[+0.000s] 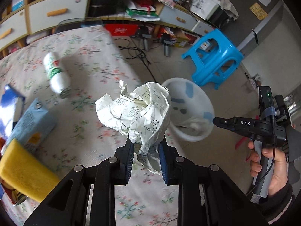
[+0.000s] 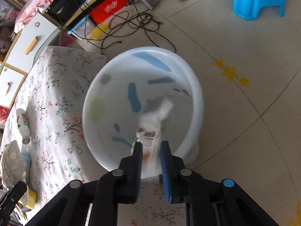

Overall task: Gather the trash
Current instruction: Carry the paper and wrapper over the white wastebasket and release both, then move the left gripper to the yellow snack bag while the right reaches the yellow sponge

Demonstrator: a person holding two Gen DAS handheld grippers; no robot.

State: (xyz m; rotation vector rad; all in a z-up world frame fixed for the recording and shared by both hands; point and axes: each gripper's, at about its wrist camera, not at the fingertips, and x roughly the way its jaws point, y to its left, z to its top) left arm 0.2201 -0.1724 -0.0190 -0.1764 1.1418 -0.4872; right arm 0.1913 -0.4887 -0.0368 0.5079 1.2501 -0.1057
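1. Our left tool [image 1: 145, 146] is clenched on a crumpled paper ball [image 1: 139, 111]. The wad bulges above the blue pads [image 1: 161, 160], with pen scribbles visible on it.
2. The paper ball sits raised over the tabletop [image 1: 84, 131], near its right edge, on the side facing the white basin [image 1: 190, 111].
3. Our right tool [image 2: 151, 146] is released, fingers apart with nothing pinched. It hangs over the near rim of the white basin [image 2: 197, 94].
4. Inside the basin there's a white wrapper with red print [image 2: 150, 124], motion-blurred. We can't tell whether it is resting on the bottom or in the air.
5. The basin stands on the floor [image 2: 244, 56], just beside the tabletop's right edge. A blue stool [image 1: 212, 56] stands on the floor beyond it.
6. On the floral tabletop cloth: a white bottle with green label [image 1: 55, 71] lies on its side toward the far edge.
7. A light blue carton [image 1: 32, 120] and a yellow cloth [image 1: 24, 171] sit along the left edge. The carton touches the cloth.
8. In the left wrist view, the right hand [image 1: 270, 165] grips the right tool's handle, off the tabletop's right edge.
9. Black cables [image 2: 131, 22] lie loose on the floor past the basin, near the cabinet [image 1: 47, 17].
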